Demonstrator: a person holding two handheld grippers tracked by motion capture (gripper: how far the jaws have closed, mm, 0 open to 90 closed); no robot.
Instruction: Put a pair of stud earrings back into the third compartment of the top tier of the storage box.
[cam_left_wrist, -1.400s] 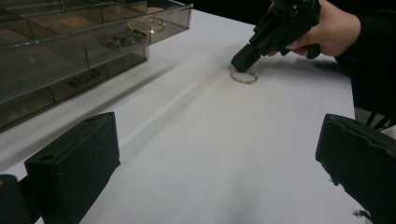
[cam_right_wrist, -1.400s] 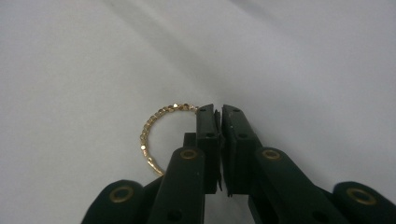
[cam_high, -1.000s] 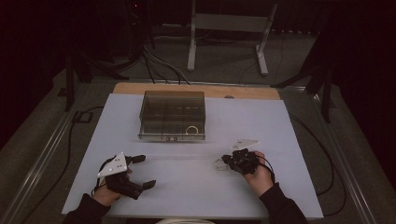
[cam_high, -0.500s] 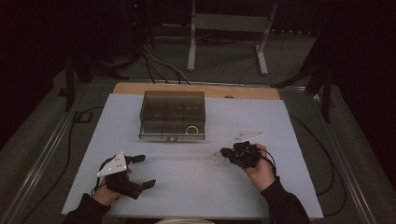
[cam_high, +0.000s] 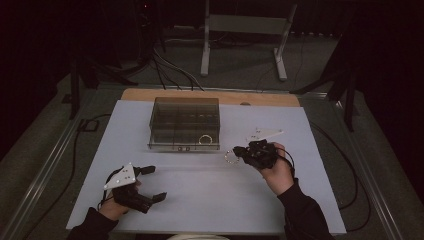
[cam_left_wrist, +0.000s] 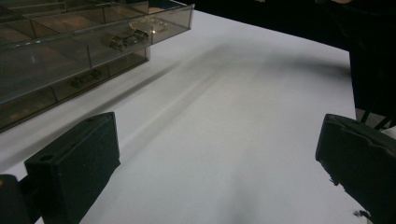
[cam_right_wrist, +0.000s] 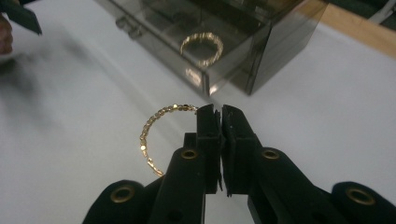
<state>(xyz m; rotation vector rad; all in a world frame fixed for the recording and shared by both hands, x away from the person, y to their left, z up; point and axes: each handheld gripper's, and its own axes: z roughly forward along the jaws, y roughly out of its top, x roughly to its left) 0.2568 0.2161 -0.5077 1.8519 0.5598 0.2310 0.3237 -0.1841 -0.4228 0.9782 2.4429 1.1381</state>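
My right gripper (cam_right_wrist: 220, 111) is shut on a gold bead bracelet (cam_right_wrist: 154, 128), which hangs out to the left of the jaws just above the white table. From above, that bracelet (cam_high: 231, 157) sits at the tip of the right gripper (cam_high: 243, 152), in front of a smoky clear compartment box (cam_high: 185, 122). A second gold bracelet (cam_right_wrist: 201, 47) lies inside the box's near right compartment (cam_high: 205, 139). My left gripper (cam_high: 152, 182) rests at the near left of the table, jaws wide open with nothing between them; its black pads (cam_left_wrist: 77, 156) frame bare table.
The white sheet (cam_high: 200, 195) covers the table; a wooden strip (cam_high: 150, 94) runs along the far edge. Cables (cam_high: 75, 150) trail off the left side. A metal stand (cam_high: 242, 30) rises behind the table. The box front carries small latches (cam_left_wrist: 123, 41).
My right gripper has carried the bracelet forward and slightly left, closer to the box's right front corner. The left gripper has stayed where it was.
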